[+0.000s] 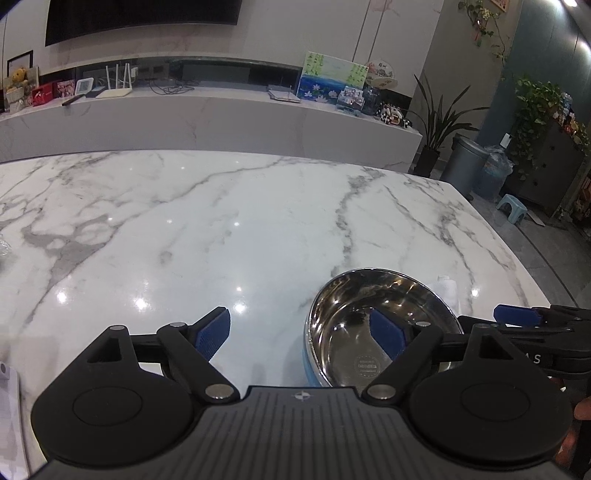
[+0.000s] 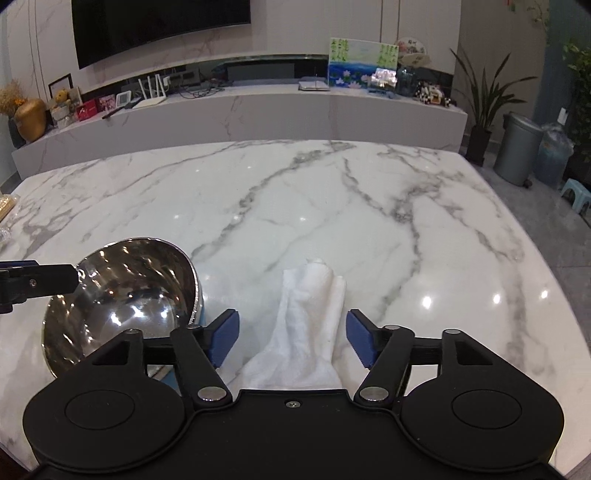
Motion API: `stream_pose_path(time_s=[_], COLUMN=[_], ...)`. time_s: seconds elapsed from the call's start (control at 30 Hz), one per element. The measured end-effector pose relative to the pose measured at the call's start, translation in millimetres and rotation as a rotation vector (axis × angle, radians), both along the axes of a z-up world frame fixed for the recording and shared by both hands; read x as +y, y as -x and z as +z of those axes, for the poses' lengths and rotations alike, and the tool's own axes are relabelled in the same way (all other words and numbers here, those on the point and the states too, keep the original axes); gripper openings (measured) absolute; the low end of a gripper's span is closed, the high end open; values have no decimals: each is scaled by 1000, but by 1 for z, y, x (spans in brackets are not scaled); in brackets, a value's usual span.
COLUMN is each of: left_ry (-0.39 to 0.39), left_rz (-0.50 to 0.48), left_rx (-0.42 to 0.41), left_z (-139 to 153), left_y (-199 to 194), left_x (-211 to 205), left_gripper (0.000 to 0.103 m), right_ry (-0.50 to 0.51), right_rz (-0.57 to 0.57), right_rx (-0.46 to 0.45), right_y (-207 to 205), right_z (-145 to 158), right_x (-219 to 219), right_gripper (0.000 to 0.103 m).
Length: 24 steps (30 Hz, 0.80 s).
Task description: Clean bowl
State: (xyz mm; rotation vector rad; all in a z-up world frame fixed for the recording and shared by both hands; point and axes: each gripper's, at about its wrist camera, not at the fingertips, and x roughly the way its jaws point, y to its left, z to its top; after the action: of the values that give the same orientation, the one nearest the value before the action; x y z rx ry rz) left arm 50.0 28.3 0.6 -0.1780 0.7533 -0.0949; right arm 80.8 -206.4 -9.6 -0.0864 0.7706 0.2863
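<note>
Right fingers (image 2: 362,341) apart astride cloth (image 2: 310,325), bowl (image 2: 122,295) leftward.

1. A white marble tabletop (image 2: 295,206) with grey veins.
2. Behind it, a long marble ledge (image 2: 258,114) below a dark TV (image 2: 159,26).
3. On the ledge: a white router (image 2: 151,92), a blue-and-green painting (image 2: 362,66), a teddy bear (image 1: 18,79) and a gold vase (image 2: 31,118).
4. At the right, a leafy plant (image 2: 484,96) in a dark pot, a grey bin (image 2: 517,147) and a small blue stool (image 2: 576,194) on the floor.
</note>
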Motion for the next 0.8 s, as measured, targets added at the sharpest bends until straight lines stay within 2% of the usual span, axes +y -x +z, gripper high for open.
stream_pose_path(time_s=[0.17,0.27,0.33,0.43,0.57,0.7,0.8], left_ry=[-4,-7,-10,-16,-28,-37,-73], left_rz=[5,8,6,9,28,54,74], left_rx=[-18,-18,-14,-21,-39,-41,-29], left_z=[2,3,3,5,7,7,6], left_y=[4,5,5,6,8,10,11], left_x=[3,4,4,5,6,6,4], left_gripper=[83,84,84,84,84,84,84], right_ry=[-10,-6,-12,-58,-52,-60,-48], right_rz=[-4,-21,-35,-34,-64,-52,-31], right_rx=[-32,-53,-69,-66,-75,-112,-139], right_y=[5,9,10,12,18,27,35], right_z=[5,8,10,12,13,16,18], right_x=[5,7,7,5,5,8,13], right_gripper=[69,78,103,102,102,102,102])
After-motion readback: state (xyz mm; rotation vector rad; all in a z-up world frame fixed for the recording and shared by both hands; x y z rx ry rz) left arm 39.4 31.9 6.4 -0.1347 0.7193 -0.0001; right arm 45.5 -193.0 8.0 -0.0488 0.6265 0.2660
